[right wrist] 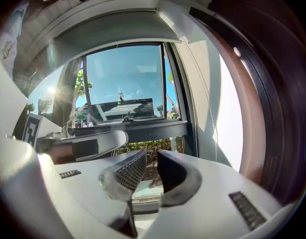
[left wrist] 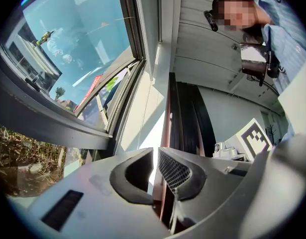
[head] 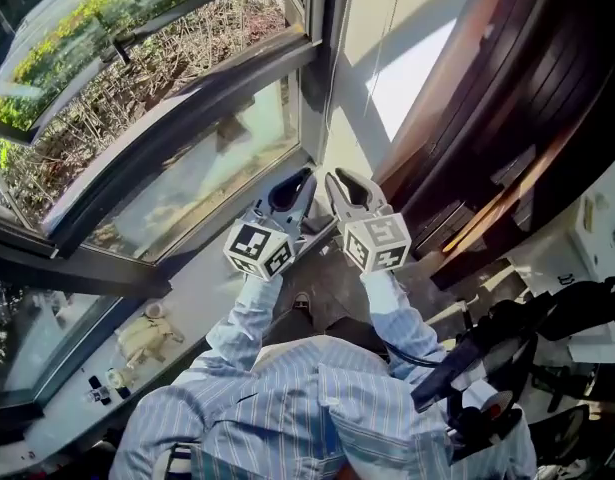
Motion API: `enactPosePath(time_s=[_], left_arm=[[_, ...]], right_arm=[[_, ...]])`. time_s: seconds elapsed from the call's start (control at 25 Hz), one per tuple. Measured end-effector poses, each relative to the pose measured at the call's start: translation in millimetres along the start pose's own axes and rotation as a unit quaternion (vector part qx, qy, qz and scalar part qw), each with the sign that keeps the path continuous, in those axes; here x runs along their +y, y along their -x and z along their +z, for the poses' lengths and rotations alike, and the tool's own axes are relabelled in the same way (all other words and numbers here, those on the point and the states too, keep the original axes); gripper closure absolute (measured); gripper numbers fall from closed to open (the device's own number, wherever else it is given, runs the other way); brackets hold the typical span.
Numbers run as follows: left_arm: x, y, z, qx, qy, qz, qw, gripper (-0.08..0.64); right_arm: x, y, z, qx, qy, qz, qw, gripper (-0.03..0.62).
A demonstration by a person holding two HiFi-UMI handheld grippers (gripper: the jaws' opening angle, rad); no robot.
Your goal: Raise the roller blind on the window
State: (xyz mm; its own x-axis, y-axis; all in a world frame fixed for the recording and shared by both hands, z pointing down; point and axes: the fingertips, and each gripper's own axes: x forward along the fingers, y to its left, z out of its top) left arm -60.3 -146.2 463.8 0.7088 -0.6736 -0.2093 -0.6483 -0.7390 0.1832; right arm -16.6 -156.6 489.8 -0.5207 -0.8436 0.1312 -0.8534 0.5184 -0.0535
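Cord: we are seeing two thin pale cords (right wrist: 196, 88) hanging down the cream wall strip (right wrist: 212, 59), just right of the window frame (right wrist: 178, 93); their long axis is running top to bottom.
Blind: no fabric is covering the glass. We are taking the pale curved band (right wrist: 118, 26) above the window frame for the rolled blind, but we cannot be sure.
Relation: both tools are pointing at the window frame's right post. The cords are lying ahead and to the right of it, so we are judging the right hand the nearer one.
Left gripper (left wrist: 155, 152): its jaws are standing a narrow slit apart, with only sunlit wall showing through.
Right gripper (right wrist: 152, 154): its jaws are standing wider apart and holding nothing.
Materials: the cords are looking slack and very fine, which we are expecting to make them hard to pinch. One pad on each tool is showing a mesh texture, and the frame is dark, smooth metal.
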Motion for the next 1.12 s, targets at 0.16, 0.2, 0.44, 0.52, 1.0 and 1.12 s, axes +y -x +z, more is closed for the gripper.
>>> enactPosePath(time_s=[0.16,0.2,0.44,0.52,1.0,1.12], left_arm=[[-20,9,-4,-0.003,0.001,0.025,0.9997,0.529],[-27,12,-5,-0.003,0.004,0.032,0.9995,0.529],[-72,33,-21,0.003,0.017,0.067,0.9976,0.531],[-86,39,-25,0.005,0.018,0.076,0.997,0.532],[-123,65,-33,0.009,0.02,0.101,0.9946,0.555],[-128,65,-32,0.009,0.017,0.095,0.9953,0.555]], right_arm=[[7,21,-5,0.009,-0.002,0.023,1.0,0.526],[9,29,-5,0.01,-0.001,0.028,1.0,0.526],[20,77,-15,0.024,0.005,0.057,0.998,0.534],[22,91,-18,0.026,0.003,0.064,0.998,0.542],[35,131,-35,0.032,-0.01,0.091,0.995,0.561],[37,134,-34,0.031,-0.009,0.092,0.995,0.563]])
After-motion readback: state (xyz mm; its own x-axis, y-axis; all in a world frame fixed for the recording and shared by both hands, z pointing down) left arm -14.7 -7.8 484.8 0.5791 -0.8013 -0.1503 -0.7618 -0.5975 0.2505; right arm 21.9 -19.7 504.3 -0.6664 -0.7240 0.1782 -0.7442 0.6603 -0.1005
